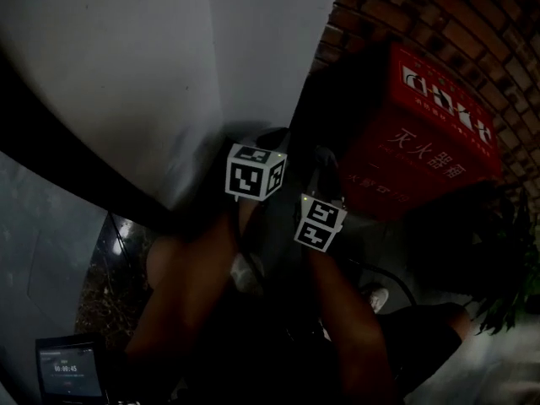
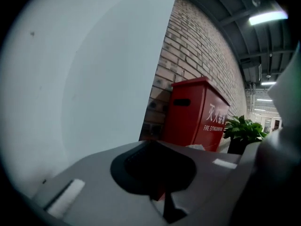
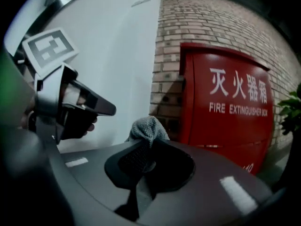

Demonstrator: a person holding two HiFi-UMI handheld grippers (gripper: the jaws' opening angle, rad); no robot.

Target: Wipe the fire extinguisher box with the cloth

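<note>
The red fire extinguisher box (image 3: 229,105) stands against the brick wall, with white characters and "FIRE EXTINGUISHER BOX" on its front. It also shows in the head view (image 1: 422,133) and the left gripper view (image 2: 197,112). My right gripper (image 3: 148,149) is shut on a grey cloth (image 3: 148,127), whose bunched end sticks out past the jaws, a short way from the box's left edge. My left gripper (image 2: 155,147) has its jaws together with nothing seen between them. It hangs to the left of the right one (image 3: 91,105), held by a hand.
A white wall panel (image 2: 94,79) runs left of the brick wall (image 2: 197,46). A green potted plant (image 2: 242,128) stands just beyond the box. A small screen (image 1: 72,369) glows at the lower left of the dim head view.
</note>
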